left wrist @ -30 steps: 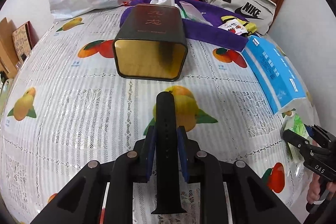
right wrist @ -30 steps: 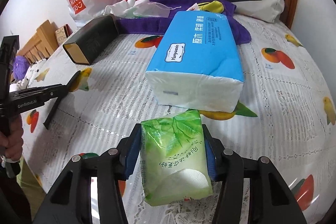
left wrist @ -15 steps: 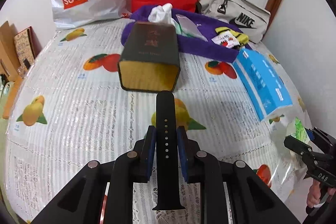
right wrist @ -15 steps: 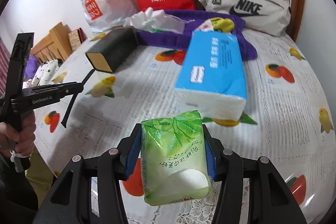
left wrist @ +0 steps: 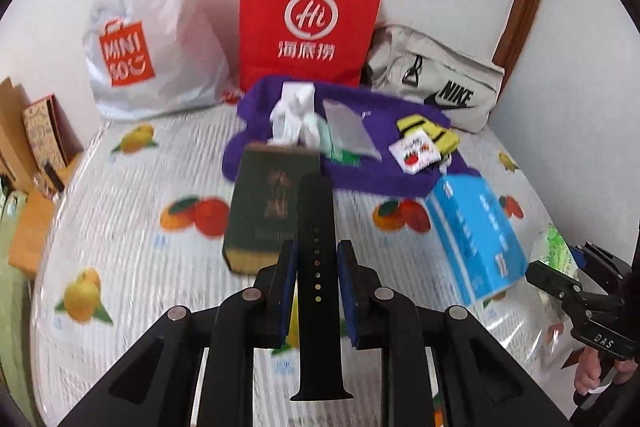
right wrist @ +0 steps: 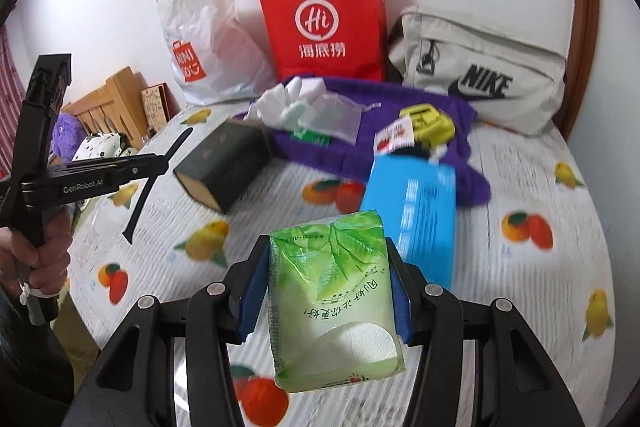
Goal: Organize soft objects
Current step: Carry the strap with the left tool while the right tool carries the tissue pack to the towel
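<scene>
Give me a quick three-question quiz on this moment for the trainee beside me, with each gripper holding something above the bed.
1. True or false: the left gripper is clamped on a black watch strap.
2. What does the right gripper hold?
A. the blue tissue pack
B. a green tissue pack
C. the yellow socks
3. Fill in: the dark green box lies on its side between the fruit-print bed cover and the ____ towel.

Key:
1. True.
2. B, the green tissue pack; the blue tissue pack lies on the bed cover, and the yellow socks lie on the towel.
3. Purple: the purple towel lies behind the box.
</scene>
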A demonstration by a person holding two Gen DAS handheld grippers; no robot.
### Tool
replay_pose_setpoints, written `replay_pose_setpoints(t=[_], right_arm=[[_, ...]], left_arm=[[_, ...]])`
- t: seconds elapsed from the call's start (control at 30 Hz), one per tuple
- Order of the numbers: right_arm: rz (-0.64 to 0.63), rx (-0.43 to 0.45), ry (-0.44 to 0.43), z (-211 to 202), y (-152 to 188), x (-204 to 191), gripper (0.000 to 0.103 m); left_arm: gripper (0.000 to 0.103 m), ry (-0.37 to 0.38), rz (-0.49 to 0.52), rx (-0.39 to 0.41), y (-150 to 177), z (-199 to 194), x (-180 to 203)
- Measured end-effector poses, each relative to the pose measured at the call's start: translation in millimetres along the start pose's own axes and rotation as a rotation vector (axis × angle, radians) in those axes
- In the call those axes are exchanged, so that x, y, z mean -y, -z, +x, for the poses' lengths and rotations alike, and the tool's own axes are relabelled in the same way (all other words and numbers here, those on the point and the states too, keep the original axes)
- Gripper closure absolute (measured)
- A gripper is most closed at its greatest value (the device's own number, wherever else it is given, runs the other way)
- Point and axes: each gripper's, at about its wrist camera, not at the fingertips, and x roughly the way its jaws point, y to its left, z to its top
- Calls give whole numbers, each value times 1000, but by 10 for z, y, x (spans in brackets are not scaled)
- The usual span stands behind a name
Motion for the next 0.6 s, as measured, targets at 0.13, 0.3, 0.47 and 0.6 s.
replay_pose_setpoints(t=[0.13,0.3,0.47,0.6], right_arm=[[1,16,-1,75,-219,71,51],[7,31,5,232,-492,190,51],[20,39,25,447,-746,340,51],[34,50,39,596,-897,462,51]], left_arm=[[83,-4,7,9,-182,51,4],[83,-5,11,12,-425,191,-6],[83,8,16,9,-655,369,-8],[83,13,13,3,-795,538,-18]])
